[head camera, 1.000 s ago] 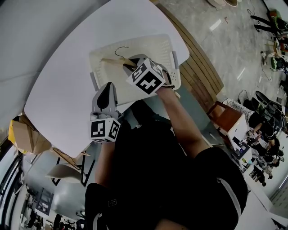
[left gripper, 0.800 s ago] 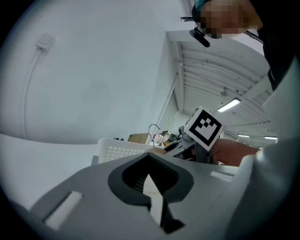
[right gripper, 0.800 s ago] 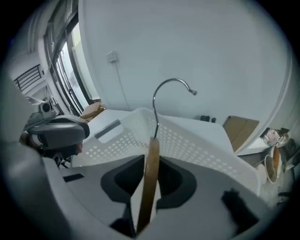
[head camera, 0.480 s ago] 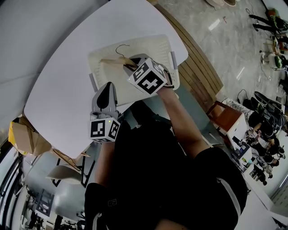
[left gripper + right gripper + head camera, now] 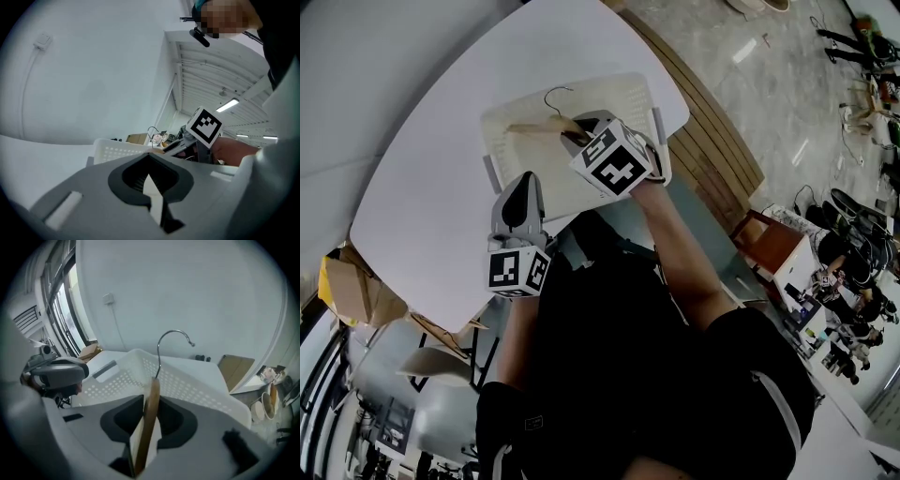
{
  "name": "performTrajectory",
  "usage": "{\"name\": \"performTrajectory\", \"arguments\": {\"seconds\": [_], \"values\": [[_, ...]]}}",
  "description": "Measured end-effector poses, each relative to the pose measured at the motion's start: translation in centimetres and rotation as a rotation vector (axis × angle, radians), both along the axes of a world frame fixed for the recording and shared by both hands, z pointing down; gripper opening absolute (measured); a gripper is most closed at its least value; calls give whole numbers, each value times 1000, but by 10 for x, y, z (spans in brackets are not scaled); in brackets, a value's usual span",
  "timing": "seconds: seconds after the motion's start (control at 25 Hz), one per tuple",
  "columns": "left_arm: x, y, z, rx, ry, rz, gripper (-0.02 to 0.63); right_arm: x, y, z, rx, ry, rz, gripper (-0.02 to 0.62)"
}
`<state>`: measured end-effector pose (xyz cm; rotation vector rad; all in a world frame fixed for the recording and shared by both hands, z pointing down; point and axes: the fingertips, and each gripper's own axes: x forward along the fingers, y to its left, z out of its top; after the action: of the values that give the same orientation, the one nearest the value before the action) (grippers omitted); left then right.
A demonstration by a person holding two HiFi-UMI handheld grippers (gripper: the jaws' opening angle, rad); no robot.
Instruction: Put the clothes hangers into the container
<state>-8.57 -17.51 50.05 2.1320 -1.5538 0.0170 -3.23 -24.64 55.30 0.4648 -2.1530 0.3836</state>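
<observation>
A wooden clothes hanger (image 5: 534, 127) with a wire hook (image 5: 174, 336) is inside the white perforated basket (image 5: 581, 86) on the white table (image 5: 431, 187). My right gripper (image 5: 574, 133) reaches into the basket with the hanger's bar (image 5: 150, 413) standing between its jaws. The jaws are slack, and a pale gap shows beside the wood. My left gripper (image 5: 519, 183) rests near the table's front edge, just short of the basket, shut and empty. In the left gripper view (image 5: 152, 187) the basket (image 5: 117, 150) and the right gripper's marker cube (image 5: 205, 125) lie ahead.
A wooden bench (image 5: 722, 159) runs along the table's far right side. Cardboard boxes (image 5: 347, 281) and chair frames sit on the floor at the left. A white wall stands behind the basket (image 5: 187, 301).
The right gripper has shifted slightly to the right and away from me over the basket. The hanger still lies in the basket. The left gripper has not moved.
</observation>
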Motion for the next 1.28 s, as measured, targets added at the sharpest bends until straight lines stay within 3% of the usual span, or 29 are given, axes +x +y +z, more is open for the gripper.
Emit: {"name": "performTrajectory", "arguments": {"seconds": [1.28], "values": [[8,-5,9,-28,6,-4,3,34,-26,22,-74,39,89,146]]}}
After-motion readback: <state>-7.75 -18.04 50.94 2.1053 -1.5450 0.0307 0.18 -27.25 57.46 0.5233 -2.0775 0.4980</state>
